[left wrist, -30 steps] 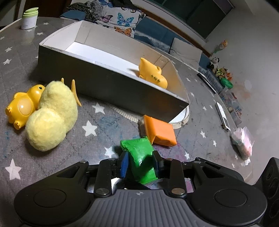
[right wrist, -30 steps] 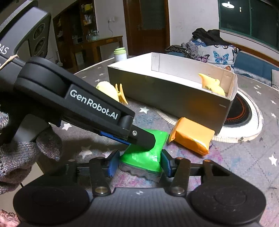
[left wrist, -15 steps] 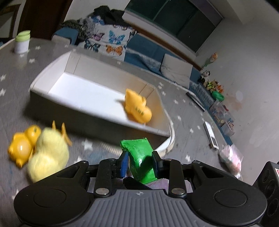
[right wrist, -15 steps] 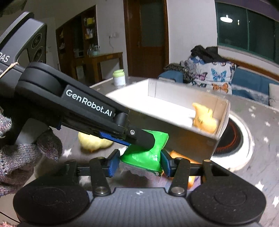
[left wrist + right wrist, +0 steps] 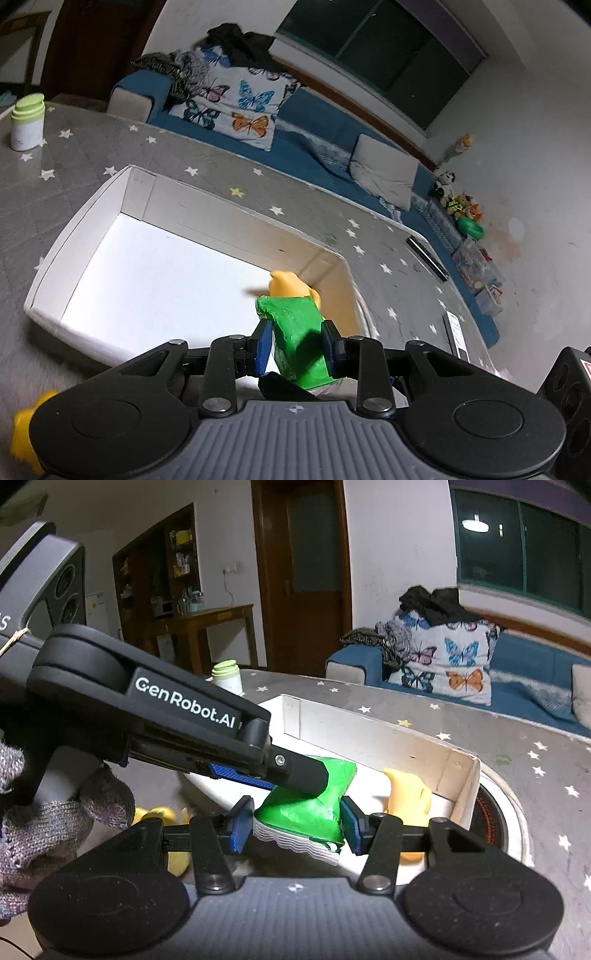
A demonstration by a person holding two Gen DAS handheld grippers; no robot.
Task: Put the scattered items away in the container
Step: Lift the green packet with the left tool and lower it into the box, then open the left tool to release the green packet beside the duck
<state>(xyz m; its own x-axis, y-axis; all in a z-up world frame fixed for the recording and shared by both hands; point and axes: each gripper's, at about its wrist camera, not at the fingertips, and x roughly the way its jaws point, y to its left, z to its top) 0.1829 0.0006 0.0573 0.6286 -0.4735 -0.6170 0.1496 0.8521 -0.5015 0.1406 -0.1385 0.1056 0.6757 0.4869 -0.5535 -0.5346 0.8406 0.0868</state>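
One green packet is gripped by both grippers' jaws above the box, holding one yellow toy, probably a duck.

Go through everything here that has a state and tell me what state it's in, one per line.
Green packet: gripped by both tongs, held over the box.
Left tongs: shut on it.
Right tongs: shut on it.
White box: open-topped.
Yellow toy: inside the box.
Green-capped bottle: upright, capped.

"GenRobot.AI" on left gripper
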